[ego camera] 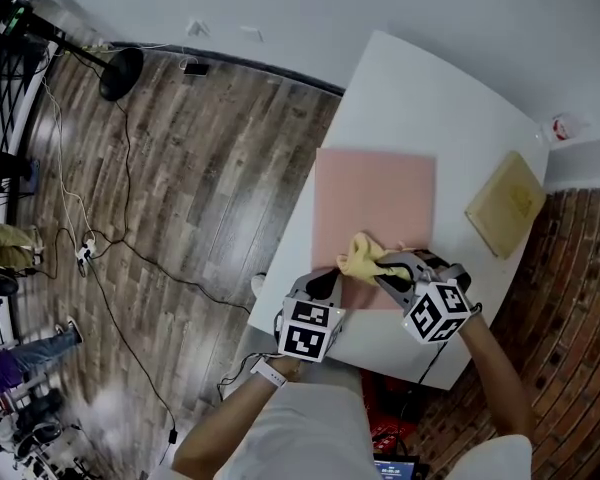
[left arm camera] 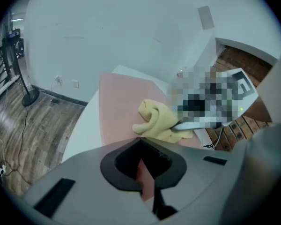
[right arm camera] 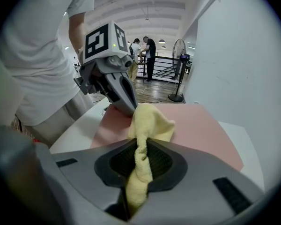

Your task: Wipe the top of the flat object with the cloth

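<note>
A pink flat mat [ego camera: 375,198] lies on the white table [ego camera: 420,98]. On its near part rests a crumpled yellow cloth [ego camera: 360,258]. My right gripper [ego camera: 382,268] is shut on the cloth [right arm camera: 150,121], which runs back between its jaws and bunches on the mat [right arm camera: 201,125]. My left gripper [ego camera: 332,282] is at the mat's near left edge, shut on a strip of the pink mat [left arm camera: 145,182]. Seen from the left gripper, the cloth [left arm camera: 157,118] lies just ahead with the right gripper [left arm camera: 187,124] on it. The left gripper [right arm camera: 126,109] touches down beside the cloth.
A wooden board [ego camera: 507,203] lies at the table's right edge, well off the mat. A small red-and-white object [ego camera: 560,126] sits at the far right corner. Wooden floor with cables [ego camera: 130,248] lies left; a brick wall [ego camera: 570,298] stands right. People stand far back [right arm camera: 150,55].
</note>
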The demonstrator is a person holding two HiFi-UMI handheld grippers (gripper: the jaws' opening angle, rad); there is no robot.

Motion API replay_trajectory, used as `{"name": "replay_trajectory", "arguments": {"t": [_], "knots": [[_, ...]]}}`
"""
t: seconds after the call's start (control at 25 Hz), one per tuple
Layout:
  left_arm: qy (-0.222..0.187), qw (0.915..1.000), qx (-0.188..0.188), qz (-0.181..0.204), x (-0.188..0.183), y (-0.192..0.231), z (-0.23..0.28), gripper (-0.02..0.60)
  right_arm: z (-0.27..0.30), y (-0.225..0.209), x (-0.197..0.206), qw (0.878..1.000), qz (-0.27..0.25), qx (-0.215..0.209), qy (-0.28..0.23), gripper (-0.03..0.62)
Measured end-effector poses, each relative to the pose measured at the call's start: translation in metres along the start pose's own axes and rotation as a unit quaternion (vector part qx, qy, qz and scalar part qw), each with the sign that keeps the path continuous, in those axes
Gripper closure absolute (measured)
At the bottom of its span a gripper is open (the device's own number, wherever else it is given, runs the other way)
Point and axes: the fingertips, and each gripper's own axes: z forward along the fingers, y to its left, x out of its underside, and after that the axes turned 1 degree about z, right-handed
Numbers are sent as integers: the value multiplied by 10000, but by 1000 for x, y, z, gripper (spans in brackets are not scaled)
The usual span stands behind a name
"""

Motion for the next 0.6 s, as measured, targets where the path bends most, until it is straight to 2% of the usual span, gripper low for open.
{"name": "replay_trajectory", "arguments": {"t": [0.28,0.44,0.6], "knots": [[-60,9999,-84,128,1,1,-2,563,-2,45,-2,9998,-96,-158,119,536],[-113,9997,-125,187,0,-1,-1,563,-5,71,-8,9986,249,-460,-44,536],[-109,9996,-164,214,1,-2,-1,563,-15,91,-12,9975,352,-610,-113,536]]}}
